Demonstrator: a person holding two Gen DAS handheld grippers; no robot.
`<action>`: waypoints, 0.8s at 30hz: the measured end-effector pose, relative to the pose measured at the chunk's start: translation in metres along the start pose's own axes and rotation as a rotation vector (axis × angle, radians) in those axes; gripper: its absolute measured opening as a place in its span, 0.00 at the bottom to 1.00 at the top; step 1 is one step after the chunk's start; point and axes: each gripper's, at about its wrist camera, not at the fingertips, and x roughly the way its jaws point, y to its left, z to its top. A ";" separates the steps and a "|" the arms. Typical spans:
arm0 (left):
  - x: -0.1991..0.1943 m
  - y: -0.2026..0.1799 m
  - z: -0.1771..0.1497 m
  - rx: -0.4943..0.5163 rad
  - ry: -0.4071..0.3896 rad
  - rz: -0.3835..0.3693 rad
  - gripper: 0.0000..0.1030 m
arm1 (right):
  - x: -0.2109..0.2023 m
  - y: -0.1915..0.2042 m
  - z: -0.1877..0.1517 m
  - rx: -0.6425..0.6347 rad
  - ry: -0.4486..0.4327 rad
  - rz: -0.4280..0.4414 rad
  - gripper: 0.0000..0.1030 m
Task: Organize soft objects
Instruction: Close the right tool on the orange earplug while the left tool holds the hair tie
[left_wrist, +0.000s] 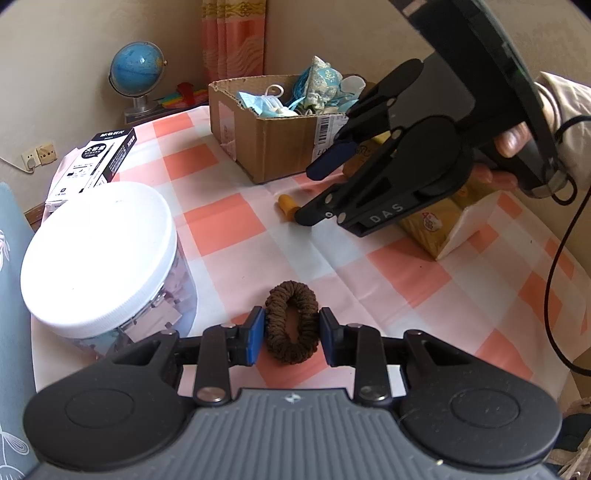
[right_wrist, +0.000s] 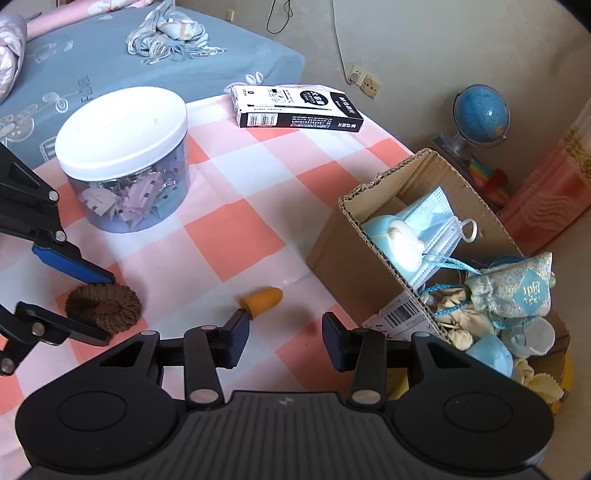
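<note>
**Hidden and cut off**

Can see only the corner of a yellow packet (left_wrist: 436, 229), tucked behind the right gripper (left_wrist: 314, 192). Cannot read the small writing on the black and white box (right_wrist: 295, 107). Bed (right_wrist: 110, 66) and pink curtain (right_wrist: 554, 184) cut off at the picture's edge. Inside the cardboard box (right_wrist: 332, 236), lower things buried under masks and pouches.

A clear plastic jar with a white screw lid (right_wrist: 122, 158) stands on the orange-and-white checked tablecloth (right_wrist: 232, 229) — pastel clips fill it. Beyond it lies a black-and-white printed carton (right_wrist: 295, 107), flat near the table's edge. A small blue globe on a clear stand (right_wrist: 480, 114) sits off the table — near a wall socket (right_wrist: 365, 83).
</note>
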 end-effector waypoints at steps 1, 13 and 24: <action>0.000 0.000 0.000 -0.001 0.000 -0.001 0.29 | 0.000 0.000 0.001 0.000 -0.004 0.006 0.47; 0.000 0.001 0.000 -0.006 -0.002 0.000 0.31 | 0.008 -0.005 0.013 0.016 -0.031 0.078 0.47; 0.000 0.002 0.000 -0.009 -0.004 0.000 0.32 | 0.009 0.001 0.023 0.004 -0.075 0.130 0.47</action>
